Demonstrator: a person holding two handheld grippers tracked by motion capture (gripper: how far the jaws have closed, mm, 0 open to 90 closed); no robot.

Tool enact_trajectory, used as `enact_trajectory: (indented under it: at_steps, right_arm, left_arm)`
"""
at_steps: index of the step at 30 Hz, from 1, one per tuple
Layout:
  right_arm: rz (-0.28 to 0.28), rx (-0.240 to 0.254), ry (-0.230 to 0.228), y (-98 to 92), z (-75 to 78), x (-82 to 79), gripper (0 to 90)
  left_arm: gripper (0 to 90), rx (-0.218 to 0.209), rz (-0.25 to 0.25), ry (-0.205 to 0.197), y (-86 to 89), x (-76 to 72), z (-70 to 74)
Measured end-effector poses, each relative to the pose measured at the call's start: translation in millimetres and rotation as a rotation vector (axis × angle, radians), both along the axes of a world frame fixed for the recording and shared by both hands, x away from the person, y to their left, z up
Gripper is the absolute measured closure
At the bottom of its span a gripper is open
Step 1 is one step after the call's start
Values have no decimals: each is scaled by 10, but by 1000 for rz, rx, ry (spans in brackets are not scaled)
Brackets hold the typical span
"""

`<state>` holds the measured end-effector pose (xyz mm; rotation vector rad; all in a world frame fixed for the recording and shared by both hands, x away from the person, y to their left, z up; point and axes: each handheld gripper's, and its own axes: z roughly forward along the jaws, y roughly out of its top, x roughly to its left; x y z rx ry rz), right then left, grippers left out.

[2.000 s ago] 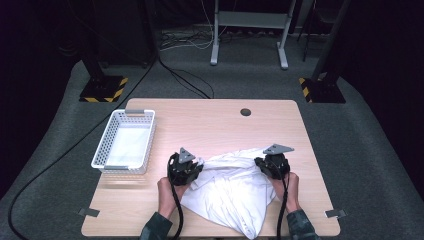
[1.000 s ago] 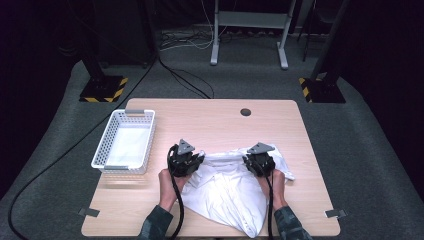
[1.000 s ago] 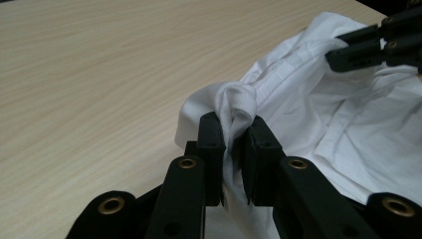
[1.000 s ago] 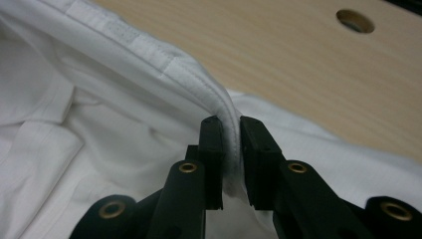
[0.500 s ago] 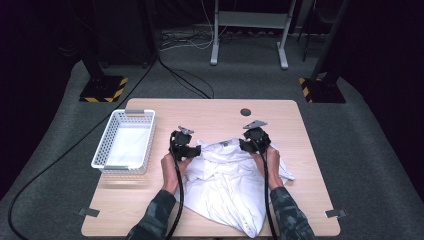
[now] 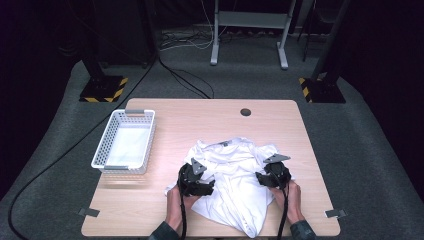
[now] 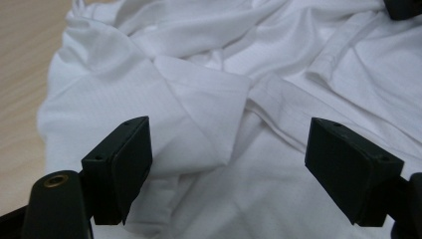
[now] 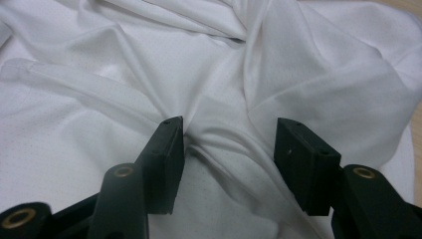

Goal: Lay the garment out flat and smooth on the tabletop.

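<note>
A white T-shirt [image 6: 230, 172] lies crumpled on the wooden table [image 6: 200, 115], collar toward the far side. My left gripper [image 6: 209, 188] hovers over the shirt's left part, jaws wide apart after opening further. In the left gripper view a folded sleeve edge [image 7: 209, 109] lies beyond the left gripper [image 7: 231, 137], untouched by the pads. My right gripper [image 6: 260, 178] is over the shirt's right part. Its jaws have just closed a little. In the right gripper view a raised fold [image 8: 224, 142] runs between the jaws of the right gripper [image 8: 231, 132], and the pads do not pinch it.
A white mesh basket [image 6: 122, 169] stands at the table's left, with a pale cloth inside. A round cable hole [image 6: 245, 112] sits near the far edge. Bare wood lies beyond the shirt and along the near left. Dark stands and cables are on the floor behind.
Both hands carried the shirt's top away from the person, let go, and drew back toward the near edge. Both pairs of jaws went from shut to apart.
</note>
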<state>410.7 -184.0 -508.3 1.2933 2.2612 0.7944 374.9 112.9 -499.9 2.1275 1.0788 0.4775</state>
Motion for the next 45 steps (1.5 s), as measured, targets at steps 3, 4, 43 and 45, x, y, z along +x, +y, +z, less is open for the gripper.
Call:
enact_trajectory:
  at_steps: [3,4,43,45]
  right_arm:
    - [-12,26,-2,-28,-19,-69,452]
    - [-15,37,1,-36,-24,-92,452]
    - [-262,93,-72,-674,330,475,668]
    - [-265,138,-92,-684,378,355,582]
  left_arm:
    - [164,9,-8,16,-14,-33,-93]
    - [163,11,-12,19,-10,-45,-123]
    - [97,20,-85,-63,160,-375,-282]
    - [97,20,-85,-64,160,-375,-281]
